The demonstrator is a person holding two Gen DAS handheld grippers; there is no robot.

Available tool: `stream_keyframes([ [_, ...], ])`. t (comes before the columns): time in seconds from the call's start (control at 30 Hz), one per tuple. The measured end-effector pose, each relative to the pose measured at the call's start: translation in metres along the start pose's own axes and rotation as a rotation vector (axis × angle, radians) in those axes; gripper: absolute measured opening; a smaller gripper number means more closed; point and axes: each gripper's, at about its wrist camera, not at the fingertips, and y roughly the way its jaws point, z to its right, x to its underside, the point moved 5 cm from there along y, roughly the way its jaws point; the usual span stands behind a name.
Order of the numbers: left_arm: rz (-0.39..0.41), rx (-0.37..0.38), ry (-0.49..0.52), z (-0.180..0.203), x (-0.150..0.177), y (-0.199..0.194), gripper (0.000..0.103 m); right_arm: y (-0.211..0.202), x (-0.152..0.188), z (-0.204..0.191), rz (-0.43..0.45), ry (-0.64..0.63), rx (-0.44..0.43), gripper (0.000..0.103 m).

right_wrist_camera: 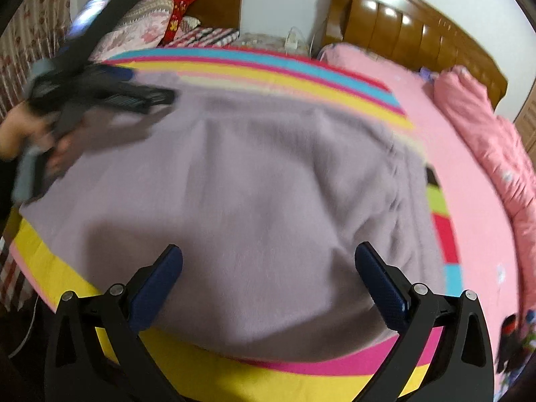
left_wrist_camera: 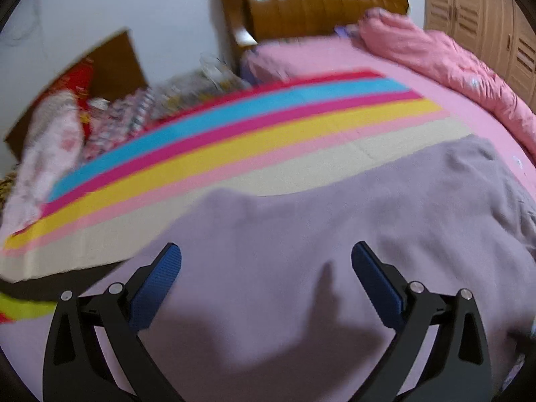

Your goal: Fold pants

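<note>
While both cameras look across the bed, each view is set out below.

Left wrist view, pants: mauve fleece pants (left_wrist_camera: 335,234) lie spread flat, filling the lower half of the picture, on top of a striped blanket (left_wrist_camera: 234,127).
Left wrist view, bed: the blanket covers a pink sheet (left_wrist_camera: 485,134); a rolled pink quilt (left_wrist_camera: 452,67) lies along the far side, below a brown wooden headboard (left_wrist_camera: 318,3).
Left wrist view, left gripper: the left gripper (left_wrist_camera: 266,254) hovers over the pants with its blue-padded fingers (left_wrist_camera: 160,284) spread wide, nothing between them; whether the tips touch the cloth I cannot tell.
Left wrist view, far left: patterned pillows or bedding (left_wrist_camera: 57,140) are heaped beyond the blanket, too blurred to sort out.

Right wrist view, pants: the same mauve pants (right_wrist_camera: 251,184) lie in the middle of the striped blanket (right_wrist_camera: 50,268), whose yellow and pink bands show along the near edge.
Right wrist view, right gripper: the right gripper (right_wrist_camera: 268,258) hangs above the near part of the pants, fingers (right_wrist_camera: 385,291) wide apart and gripping nothing.
Right wrist view, left gripper: at upper left the other tool (right_wrist_camera: 110,90) reaches low over the far edge of the pants, held in a person's hand (right_wrist_camera: 50,144); it is motion-blurred.
Right wrist view, bed: pink sheet (right_wrist_camera: 452,167), quilt (right_wrist_camera: 485,134) and headboard (right_wrist_camera: 418,33) lie to the right.
</note>
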Motion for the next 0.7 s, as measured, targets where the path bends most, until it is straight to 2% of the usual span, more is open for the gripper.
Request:
stream_keyframes([
  [0.03,0.012,-0.004,-0.046,-0.015,0.010,-0.015,0.101,-0.002,-0.007,-0.002,0.012,0.003,-0.010,0.099],
  [0.13,0.020,-0.031,-0.180,-0.068,0.049,-0.050,0.101,0.003,-0.041,-0.032,0.029,-0.027,-0.112,0.099],
  [0.23,-0.062,-0.108,-0.308,-0.127,0.104,-0.065,0.101,0.015,-0.070,-0.079,0.025,-0.139,-0.202,0.099],
  [0.33,-0.089,-0.175,-0.377,-0.164,0.140,-0.078,0.101,0.037,-0.104,-0.142,0.010,-0.284,-0.272,0.099],
  [0.43,-0.128,-0.180,-0.380,-0.178,0.157,-0.077,0.101,0.086,-0.124,-0.188,-0.111,-0.389,-0.248,0.099],
  [0.47,-0.133,-0.190,-0.367,-0.180,0.161,-0.077,0.101,0.096,-0.125,-0.192,-0.120,-0.397,-0.257,0.099],
  [0.5,-0.132,-0.187,-0.363,-0.181,0.162,-0.076,0.101,0.100,-0.130,-0.190,-0.108,-0.357,-0.299,0.099],
  [0.57,-0.115,-0.166,-0.368,-0.182,0.166,-0.075,0.101,0.109,-0.133,-0.173,-0.144,-0.267,-0.352,0.099],
  [0.6,-0.109,-0.165,-0.362,-0.182,0.166,-0.074,0.102,0.112,-0.134,-0.162,-0.139,-0.249,-0.296,0.099],
  [0.67,-0.096,-0.163,-0.354,-0.181,0.168,-0.074,0.102,0.114,-0.134,-0.144,-0.157,-0.177,-0.280,0.099],
  [0.7,-0.092,-0.161,-0.354,-0.182,0.168,-0.074,0.102,0.114,-0.136,-0.135,-0.155,-0.154,-0.225,0.099],
])
